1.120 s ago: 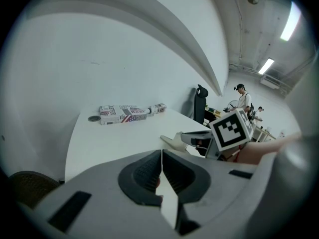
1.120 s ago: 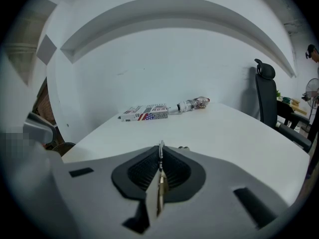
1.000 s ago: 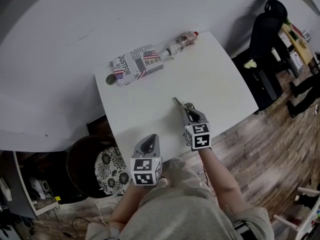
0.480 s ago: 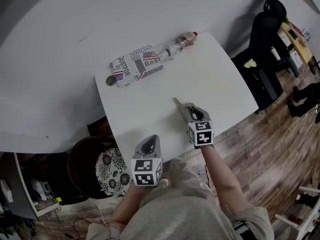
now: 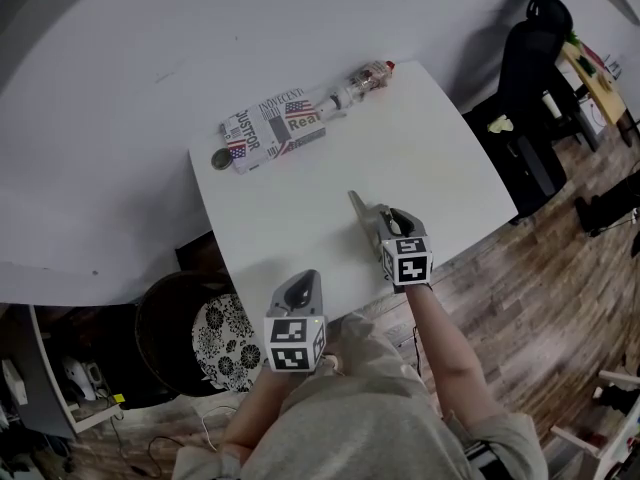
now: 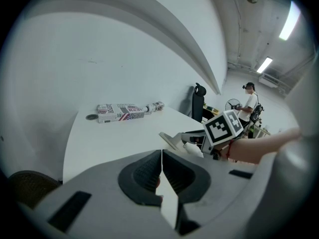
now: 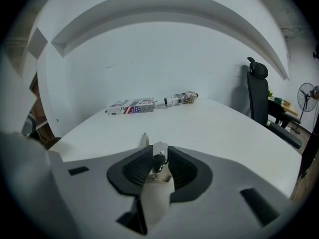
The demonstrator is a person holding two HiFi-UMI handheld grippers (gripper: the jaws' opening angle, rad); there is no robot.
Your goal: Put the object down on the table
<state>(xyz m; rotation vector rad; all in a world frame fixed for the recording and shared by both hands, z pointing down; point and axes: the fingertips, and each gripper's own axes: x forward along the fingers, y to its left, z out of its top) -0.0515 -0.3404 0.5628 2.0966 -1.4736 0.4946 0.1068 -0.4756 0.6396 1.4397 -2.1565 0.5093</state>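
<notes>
the white table (image 5: 440,158) takes up the middle of your view, with its far edge against the wall

along that far edge lies a long printed box (image 5: 275,128), well apart from both of your grippers; it carries a stars-and-stripes patch and newspaper-style lettering, of which "real" reads clearly and a word like "justor" only roughly

a small clear bottle (image 5: 362,83) with a red cap lies on its side, end to end with the box; its label is too small to read

your right gripper (image 5: 372,218) is low over the near part of the table, its jaws opening, with the object between them

your left gripper (image 5: 300,278) hangs at the table's near edge, jaws pressed together on nothing, and is the farther of the two from the object

the object (image 5: 355,206), a slim pale blade-like piece, sticks straight out ahead of the right jaws, its long axis pointing away from you toward the box; you cannot tell whether its tip touches the table yet

a small dark disc (image 5: 221,160) sits at the box's left end
</notes>
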